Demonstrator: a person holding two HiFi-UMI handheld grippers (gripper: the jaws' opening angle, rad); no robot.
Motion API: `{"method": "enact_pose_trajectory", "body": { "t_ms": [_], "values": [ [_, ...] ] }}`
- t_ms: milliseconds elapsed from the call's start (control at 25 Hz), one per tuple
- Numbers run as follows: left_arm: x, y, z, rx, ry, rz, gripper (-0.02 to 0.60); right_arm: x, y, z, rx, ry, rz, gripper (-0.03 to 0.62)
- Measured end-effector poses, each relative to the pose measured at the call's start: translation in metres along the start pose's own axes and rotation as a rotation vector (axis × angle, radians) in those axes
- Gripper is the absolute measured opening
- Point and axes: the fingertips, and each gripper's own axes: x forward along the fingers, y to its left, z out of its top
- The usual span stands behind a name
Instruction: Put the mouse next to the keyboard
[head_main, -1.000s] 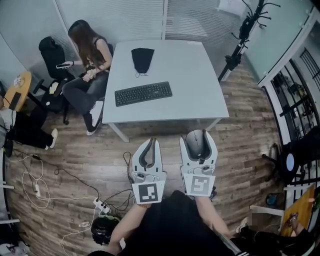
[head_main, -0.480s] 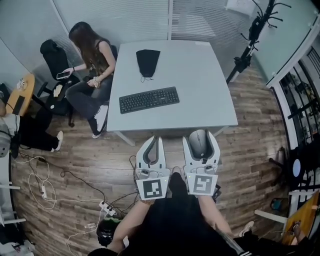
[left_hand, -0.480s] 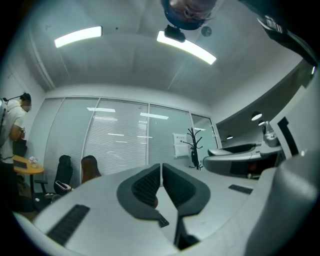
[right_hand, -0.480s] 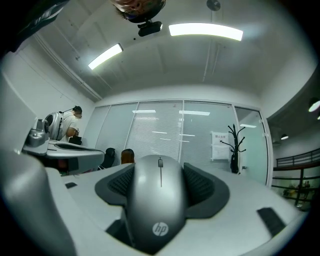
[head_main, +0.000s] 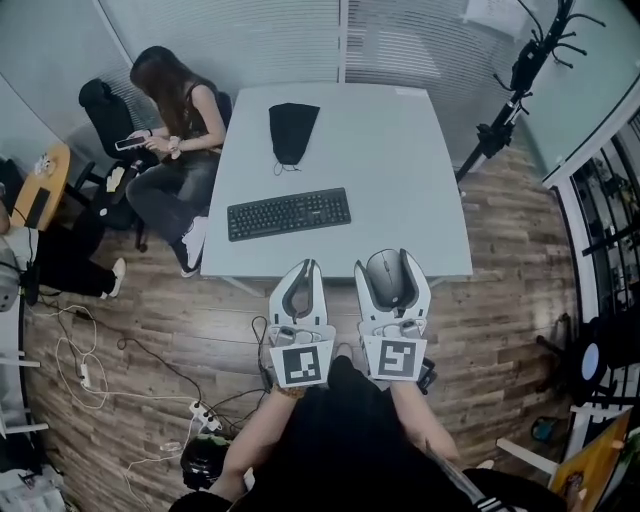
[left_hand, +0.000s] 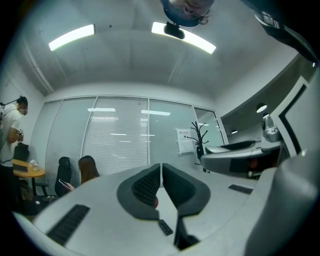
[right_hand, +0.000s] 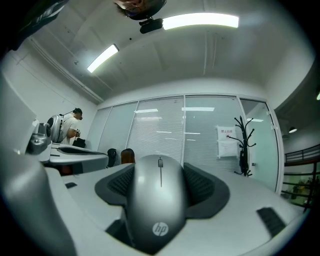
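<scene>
Mouse (right_hand: 159, 200), light, hard and a bit slippery, is squeezed by its sides in the right claw (head_main: 392, 262) near the table (head_main: 400, 150) edge, apart from the keyboard (head_main: 289, 213); the left claw (head_main: 302, 268) is closed, empty.

- The person is wearing a black top (head_main: 340, 440), and the forearms are showing bare below its sleeves.
- The left gripper (head_main: 307, 268) and the right gripper (head_main: 391, 262) are each showing a smooth light grey shell that is narrowing forward into two curved fingers.
- The left fingers (left_hand: 145, 187) and the right fingers (right_hand: 202, 185) are carrying dark grey pads with fine ribbing on their inner faces.
- Small dark ribbed rectangles (left_hand: 70, 223) are sitting on the grey shell on either side.
- A cube (head_main: 302, 366) with a black-and-white square marker is capping the rear of the left gripper, and a matching cube (head_main: 396, 358) is capping the right.
</scene>
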Motion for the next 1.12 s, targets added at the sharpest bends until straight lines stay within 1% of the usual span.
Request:
{"method": "enact_pose_trajectory", "body": {
  "t_ms": [120, 240, 400, 520, 600, 840, 920, 960, 1040, 1080, 1120],
  "values": [
    [0.016, -0.004, -0.004, 0.011, 0.007, 0.014, 0.021, 0.014, -0.014, -0.009, 0.010, 0.010, 0.011, 0.293],
    [0.028, -0.006, -0.008, 0.024, 0.012, 0.032, 0.021, 0.027, -0.025, -0.021, -0.001, 0.026, 0.028, 0.293],
    [0.040, -0.003, -0.017, 0.016, 0.024, 0.050, 0.021, 0.043, -0.034, -0.031, 0.013, 0.027, 0.026, 0.293],
    [0.050, 0.005, -0.021, 0.011, 0.024, 0.047, 0.021, 0.053, -0.035, -0.038, -0.012, 0.056, 0.018, 0.293],
    [0.060, 0.011, -0.025, 0.012, 0.020, 0.039, 0.021, 0.064, -0.035, -0.044, -0.035, 0.079, 0.011, 0.293],
    [0.091, 0.036, -0.033, -0.013, 0.006, 0.007, 0.021, 0.101, -0.033, -0.047, -0.045, 0.076, -0.029, 0.293],
    [0.102, 0.047, -0.033, -0.008, -0.006, -0.006, 0.021, 0.115, -0.032, -0.047, -0.062, 0.074, -0.045, 0.293],
    [0.107, 0.052, -0.033, 0.018, -0.012, -0.020, 0.021, 0.122, -0.031, -0.047, -0.075, 0.080, -0.054, 0.293],
    [0.115, 0.059, -0.035, 0.119, -0.013, -0.073, 0.021, 0.131, -0.029, -0.050, -0.097, 0.099, -0.078, 0.293],
    [0.119, 0.063, -0.038, 0.116, -0.012, -0.082, 0.021, 0.135, -0.026, -0.051, -0.105, 0.100, -0.085, 0.293],
    [0.122, 0.069, -0.042, 0.064, -0.012, -0.072, 0.021, 0.139, -0.022, -0.052, -0.111, 0.097, -0.089, 0.293]
  ]
}}
